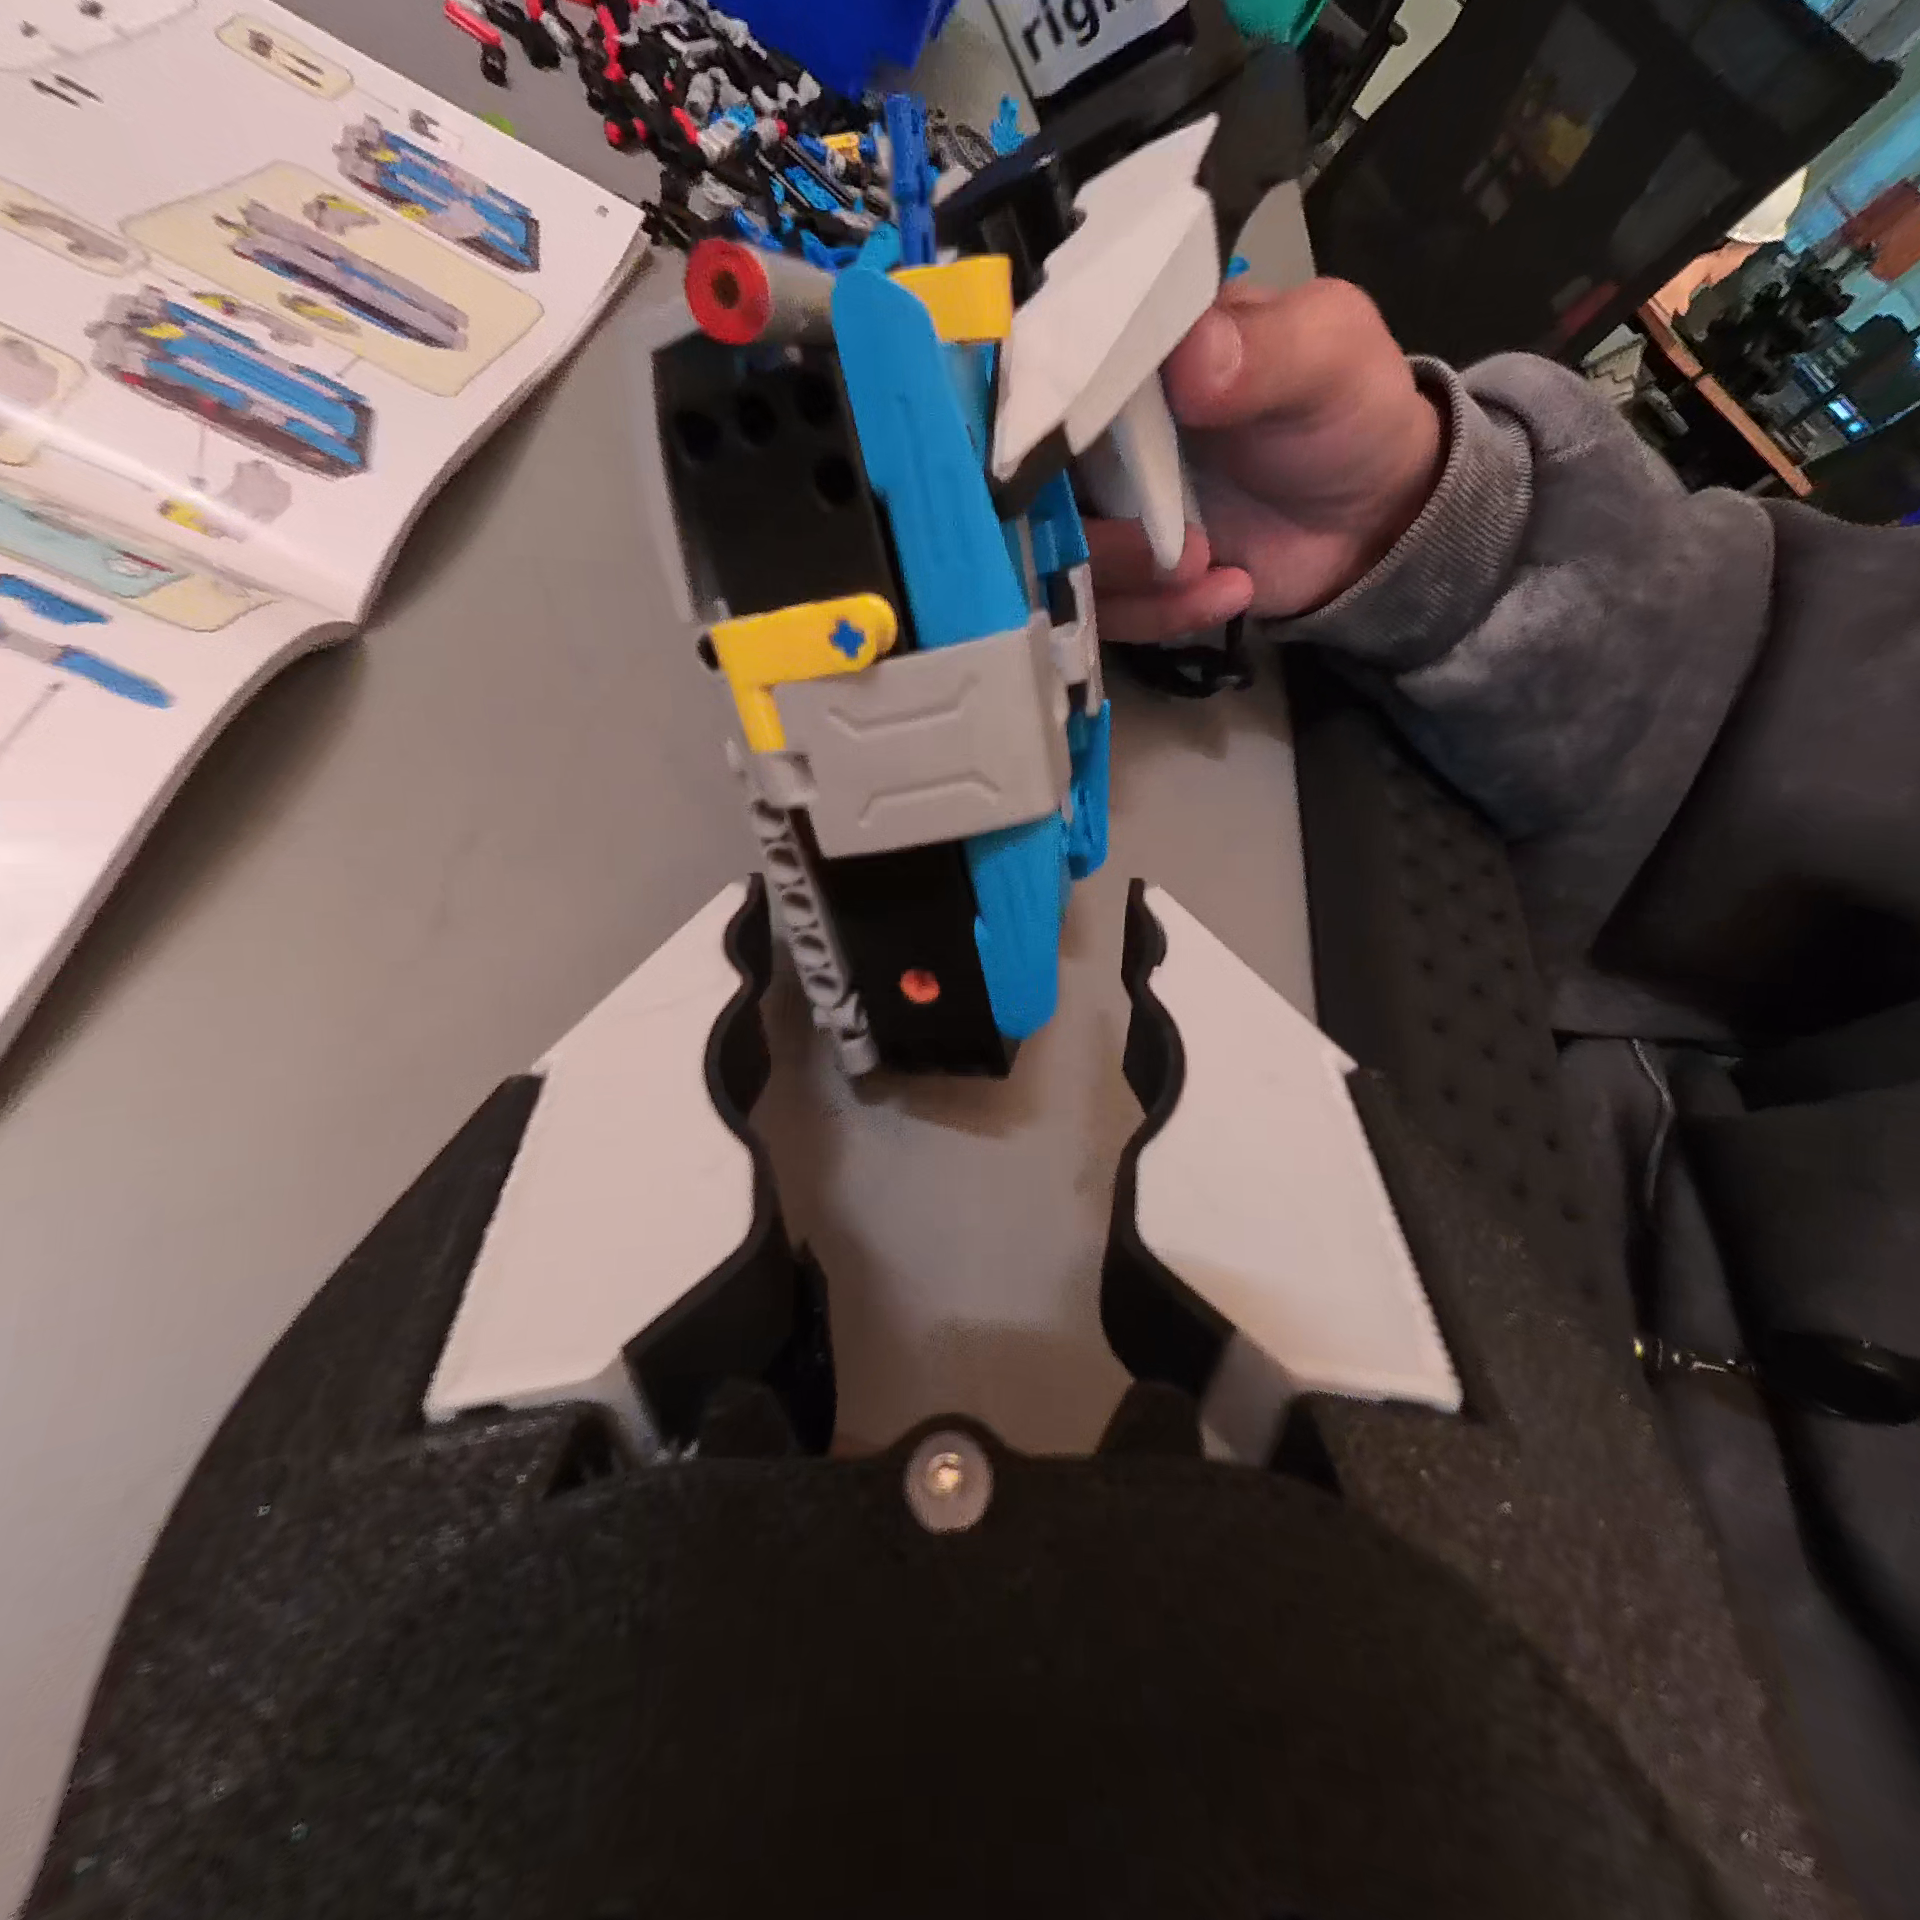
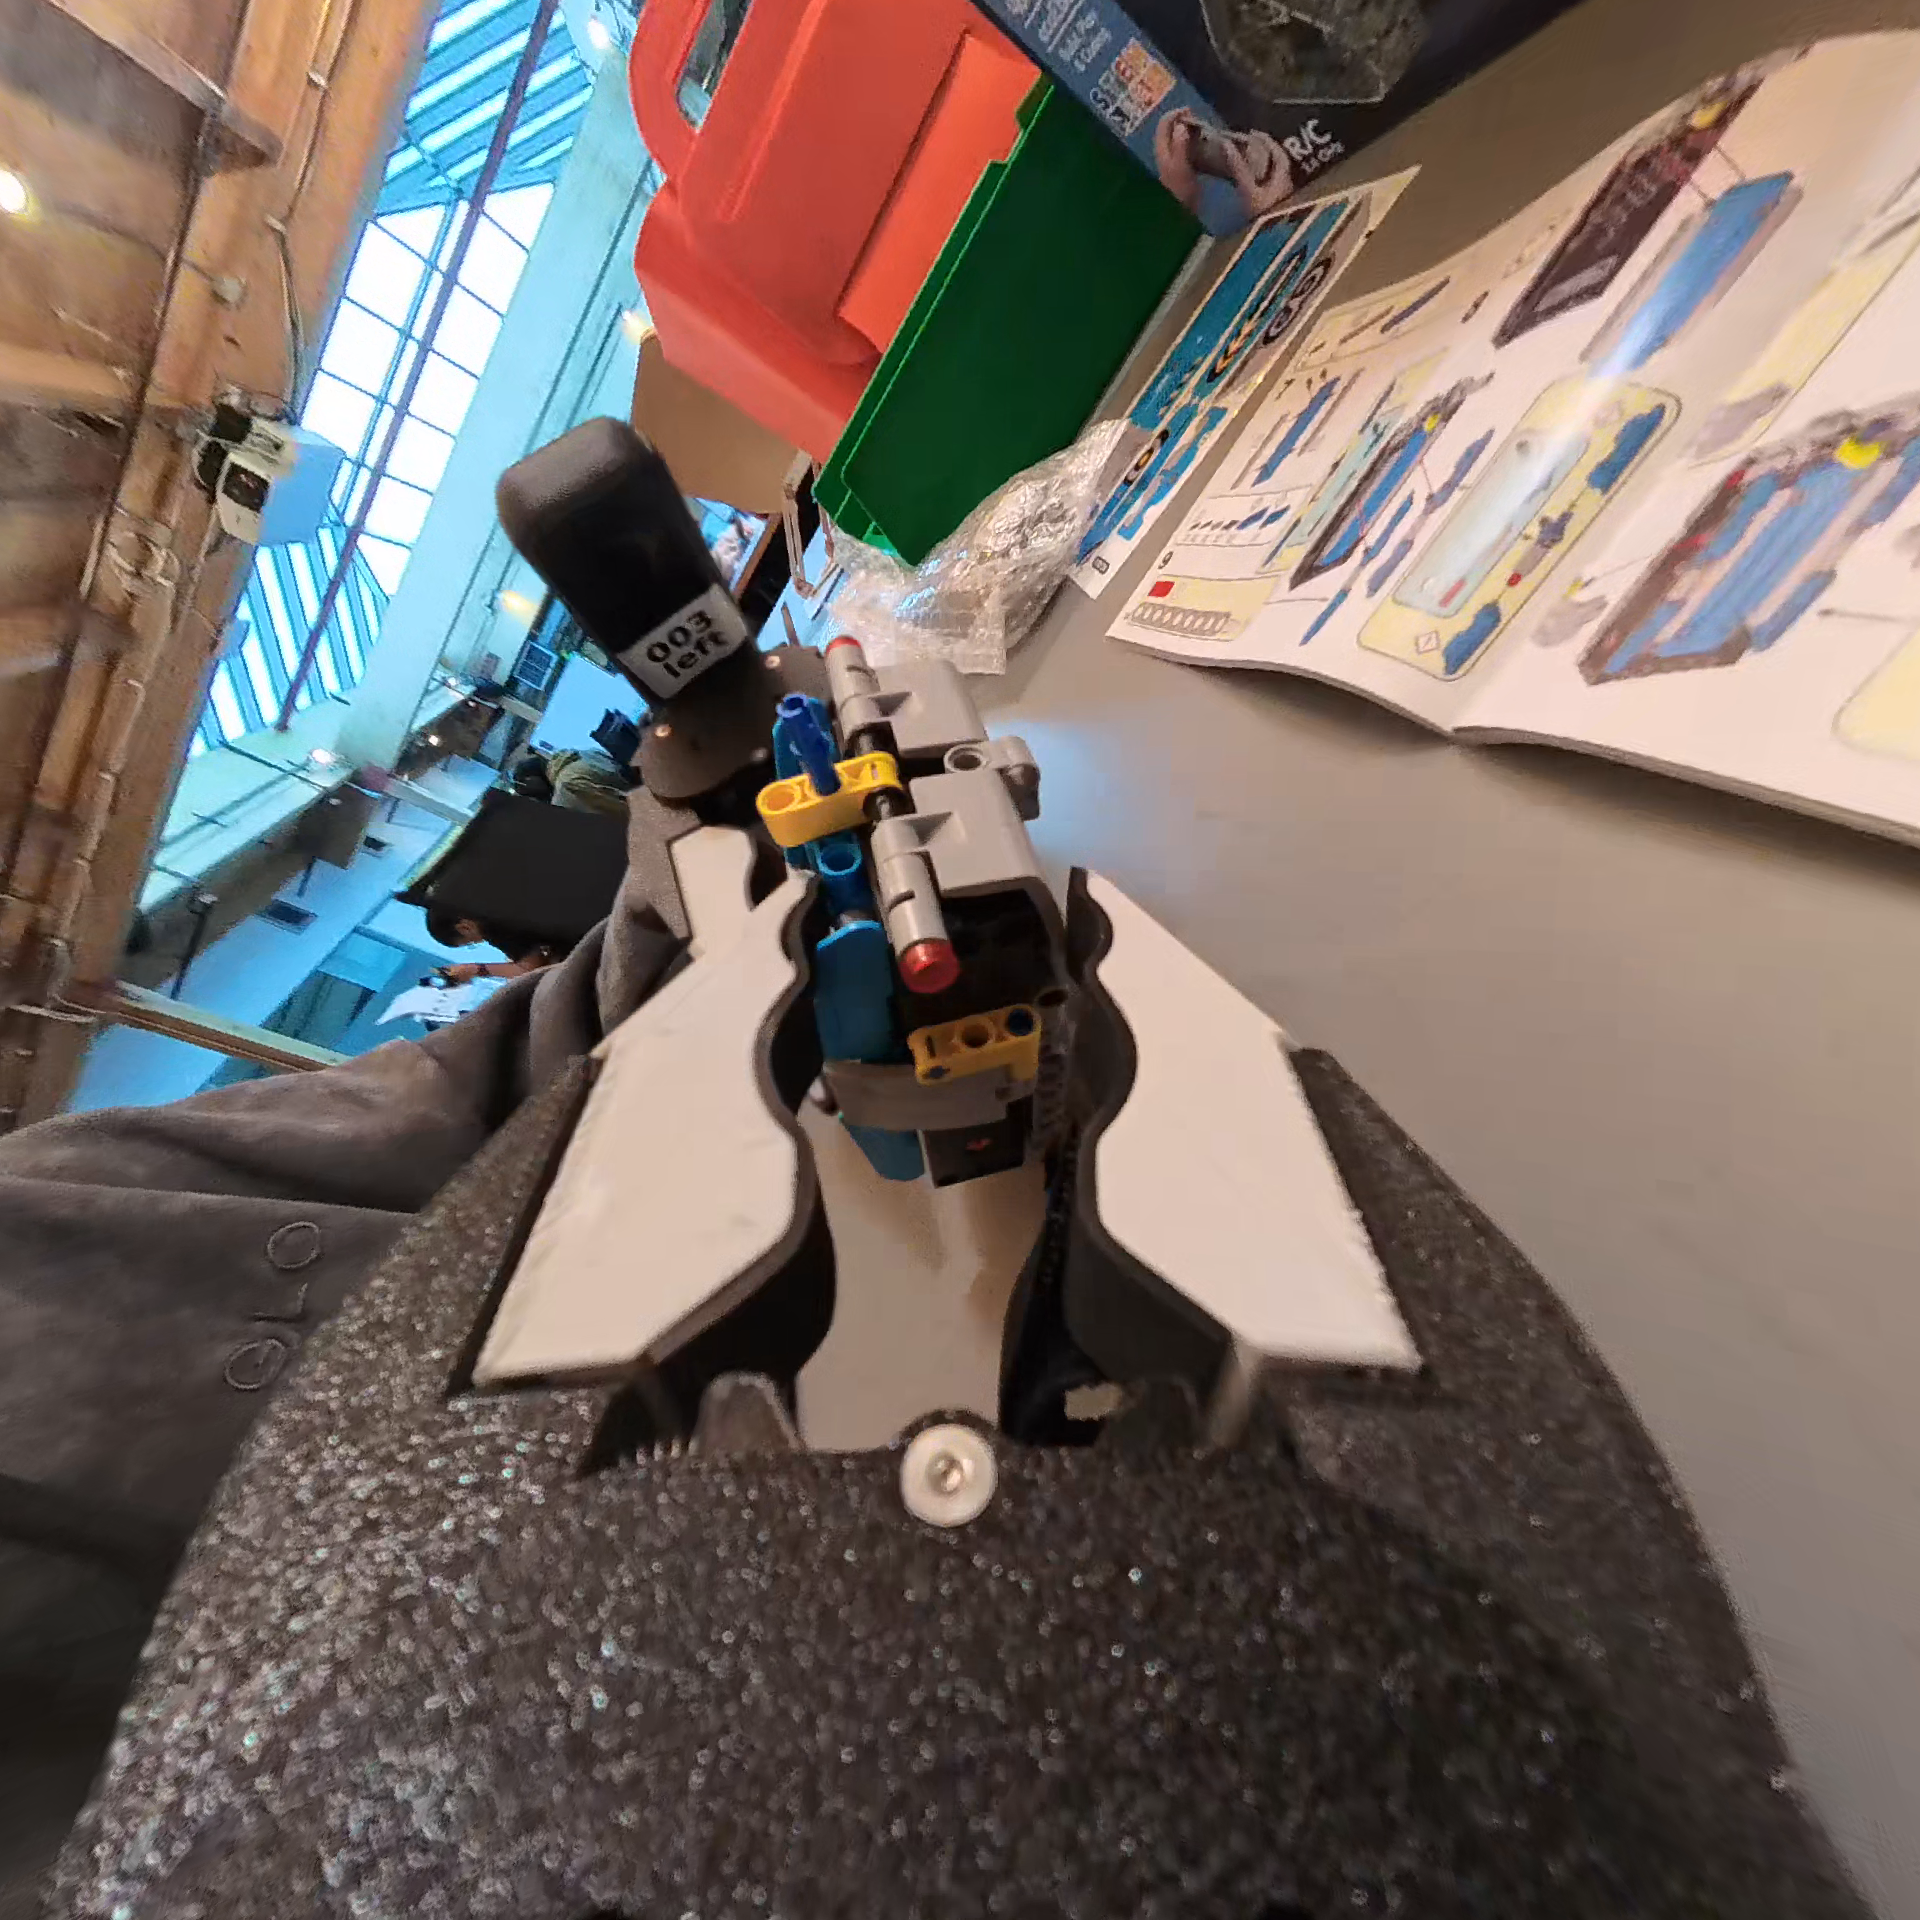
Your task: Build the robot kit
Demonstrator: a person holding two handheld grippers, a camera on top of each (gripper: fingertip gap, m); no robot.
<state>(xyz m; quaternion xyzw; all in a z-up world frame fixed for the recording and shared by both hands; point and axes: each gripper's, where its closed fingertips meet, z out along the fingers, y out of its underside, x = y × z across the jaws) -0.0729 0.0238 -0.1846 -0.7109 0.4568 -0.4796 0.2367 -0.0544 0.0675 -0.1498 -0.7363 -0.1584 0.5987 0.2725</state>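
A building-brick model (image 1: 904, 623) of blue, black, grey and yellow parts, with a red-tipped axle, is held upright above the grey table (image 1: 416, 883). My left gripper (image 1: 945, 904) is open. Its fingers stand around the model's lower end, with a gap on the right side. My right gripper (image 1: 1081, 509) comes in from the far side and grips the model's upper part. In the right wrist view the right gripper (image 2: 935, 894) is shut on the model (image 2: 935, 935), pads against both sides. The left gripper's black handle (image 2: 623, 603) shows just beyond the model.
An open instruction booklet (image 1: 260, 364) lies on the table to the left and also shows in the right wrist view (image 2: 1558, 468). Loose parts (image 1: 727, 114) are piled behind the model. A red bin (image 2: 810, 208), a green bin (image 2: 1018, 343) and a crumpled plastic bag (image 2: 966, 561) stand beyond. A hand and grey sleeve (image 1: 1455, 582) are at the right. The left gripper's tips are roughly 6 centimeters from the right gripper's.
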